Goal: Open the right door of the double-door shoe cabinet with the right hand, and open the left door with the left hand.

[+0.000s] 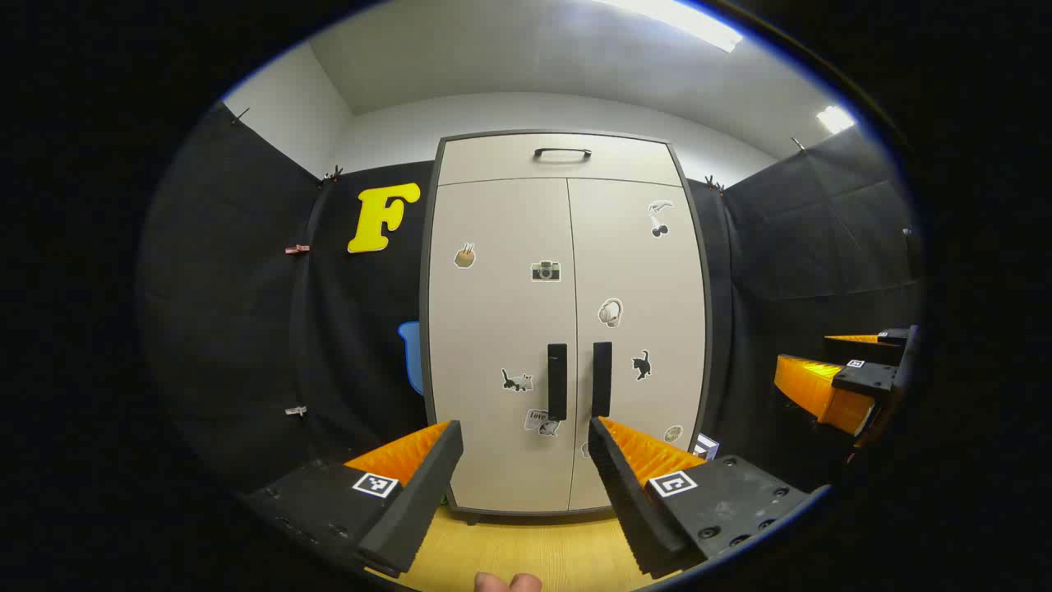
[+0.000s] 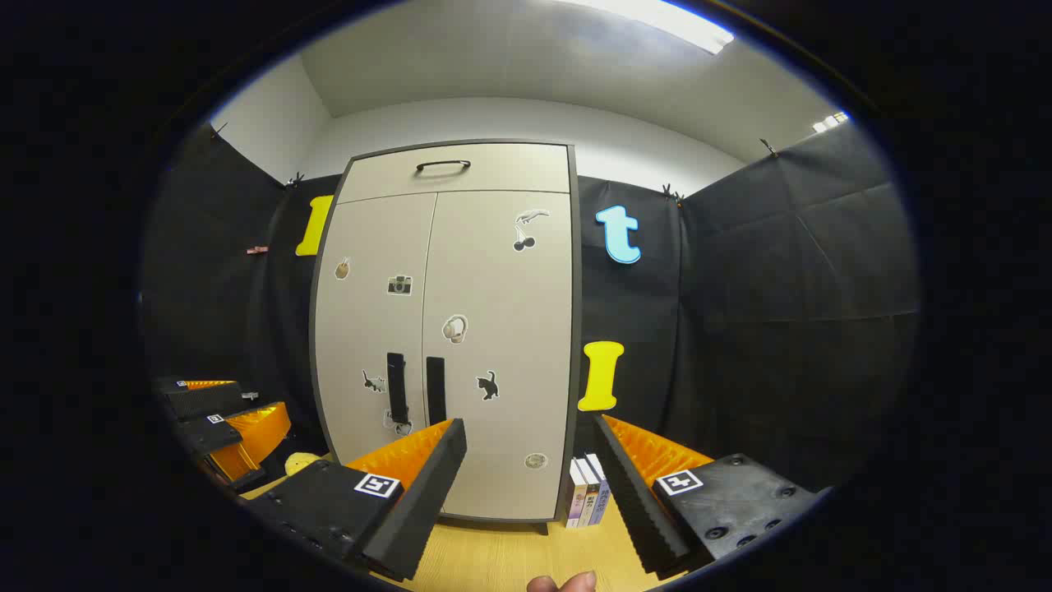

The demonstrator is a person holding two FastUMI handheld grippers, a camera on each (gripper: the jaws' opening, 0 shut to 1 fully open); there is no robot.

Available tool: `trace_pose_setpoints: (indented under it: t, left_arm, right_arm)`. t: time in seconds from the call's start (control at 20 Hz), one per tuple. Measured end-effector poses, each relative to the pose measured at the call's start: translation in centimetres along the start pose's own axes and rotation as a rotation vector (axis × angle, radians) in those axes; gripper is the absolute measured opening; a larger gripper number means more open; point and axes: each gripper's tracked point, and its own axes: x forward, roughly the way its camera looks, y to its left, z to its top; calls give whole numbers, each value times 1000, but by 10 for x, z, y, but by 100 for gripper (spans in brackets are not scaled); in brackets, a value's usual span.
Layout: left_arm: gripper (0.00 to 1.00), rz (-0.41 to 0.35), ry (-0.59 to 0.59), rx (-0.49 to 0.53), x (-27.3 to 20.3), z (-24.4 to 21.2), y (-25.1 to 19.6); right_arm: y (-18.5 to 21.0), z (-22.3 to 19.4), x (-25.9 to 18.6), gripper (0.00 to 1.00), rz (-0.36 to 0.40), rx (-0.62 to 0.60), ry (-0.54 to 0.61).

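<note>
1. Standing centre frame in the left gripper view, the shoe cabinet [image 1: 567, 329] is seen with left door [image 1: 497, 329] and right door [image 1: 641, 329] closed.
2. The left gripper [image 1: 526, 444] is held short of the handles [image 1: 557, 382], jaws apart.
3. The right gripper [image 2: 530, 448] is seen at lower centre, jaws apart, holding nothing.
4. Books [image 2: 585, 492] are noted beside the cabinet base.

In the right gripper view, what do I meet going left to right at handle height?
Left gripper → cat sticker → left door handle → right door handle → black cat sticker → black cloth wall.

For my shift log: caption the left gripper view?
Open left gripper faces the closed shoe cabinet, both door handles untouched.
</note>
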Motion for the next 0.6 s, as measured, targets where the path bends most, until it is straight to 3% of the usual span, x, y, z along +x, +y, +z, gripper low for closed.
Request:
trace_pose_setpoints:
  t: [0.6]
  left_arm:
    - [95,-6,3,-1,5,-1,0]
  right_arm:
    - [-1,1,2,97,0,7,3]
